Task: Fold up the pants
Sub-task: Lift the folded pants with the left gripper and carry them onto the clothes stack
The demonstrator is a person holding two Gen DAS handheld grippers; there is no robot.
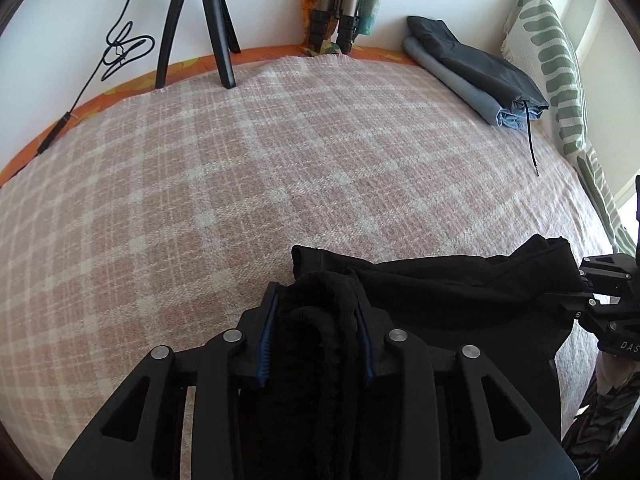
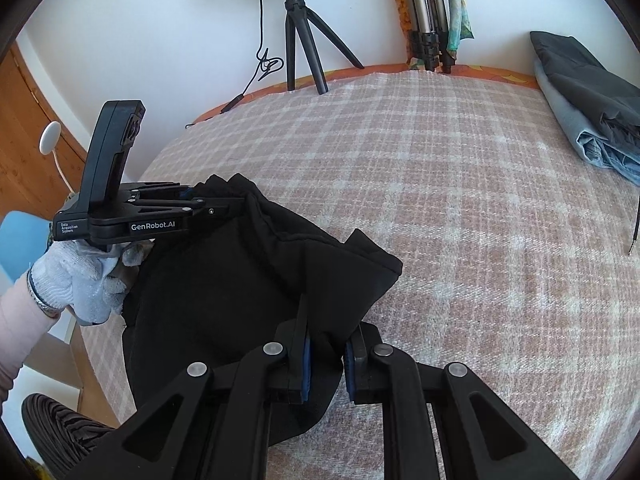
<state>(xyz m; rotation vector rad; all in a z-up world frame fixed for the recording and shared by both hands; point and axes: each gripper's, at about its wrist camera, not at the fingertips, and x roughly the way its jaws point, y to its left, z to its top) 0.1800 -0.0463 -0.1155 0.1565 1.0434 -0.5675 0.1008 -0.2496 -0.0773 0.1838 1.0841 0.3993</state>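
Note:
The black pants [image 1: 452,292] hang bunched between both grippers at the near edge of the bed. My left gripper [image 1: 318,304] is shut on a thick bunch of the black fabric, which fills the gap between its blue pads. It also shows in the right wrist view [image 2: 200,200], held by a gloved hand. My right gripper [image 2: 326,344] is shut on another fold of the black pants [image 2: 248,276], with cloth pinched between its pads. It shows at the right edge of the left wrist view [image 1: 588,284].
The bed carries a pink plaid blanket [image 1: 260,160]. A stack of folded grey and dark clothes [image 1: 476,72] lies at the far right with a loose drawstring. A black tripod [image 1: 200,20] and a cable stand at the back. A green patterned pillow [image 1: 556,60] lies right.

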